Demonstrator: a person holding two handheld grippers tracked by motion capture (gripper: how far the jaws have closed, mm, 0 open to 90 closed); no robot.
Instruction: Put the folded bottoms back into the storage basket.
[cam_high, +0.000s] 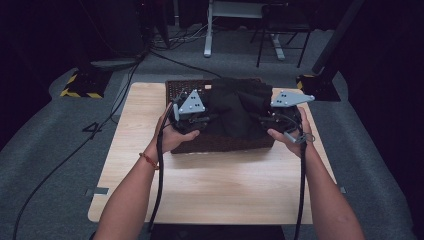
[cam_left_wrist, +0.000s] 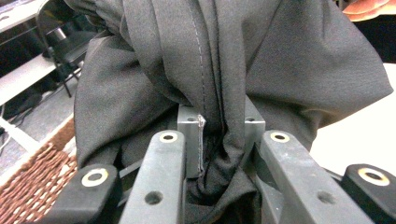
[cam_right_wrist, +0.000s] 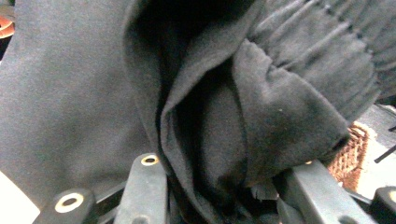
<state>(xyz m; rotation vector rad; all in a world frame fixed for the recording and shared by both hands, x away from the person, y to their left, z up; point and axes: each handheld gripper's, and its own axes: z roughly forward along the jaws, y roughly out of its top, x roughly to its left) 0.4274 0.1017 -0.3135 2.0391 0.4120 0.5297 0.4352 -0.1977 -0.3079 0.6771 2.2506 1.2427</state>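
Left gripper (cam_high: 196, 118) is clamped on a bunched fold of the black garment (cam_high: 235, 111), which hangs over the wicker basket (cam_high: 176, 90); right gripper (cam_high: 274, 120) is pinched on its far edge. Advice: lift both hands evenly so neither grip slips. The cloth is dark, soft, seamed, heavily creased

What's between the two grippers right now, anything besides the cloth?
In the high view, just the black garment spans from the left gripper to the right gripper, bunched over the wicker basket. Both are shut on it.
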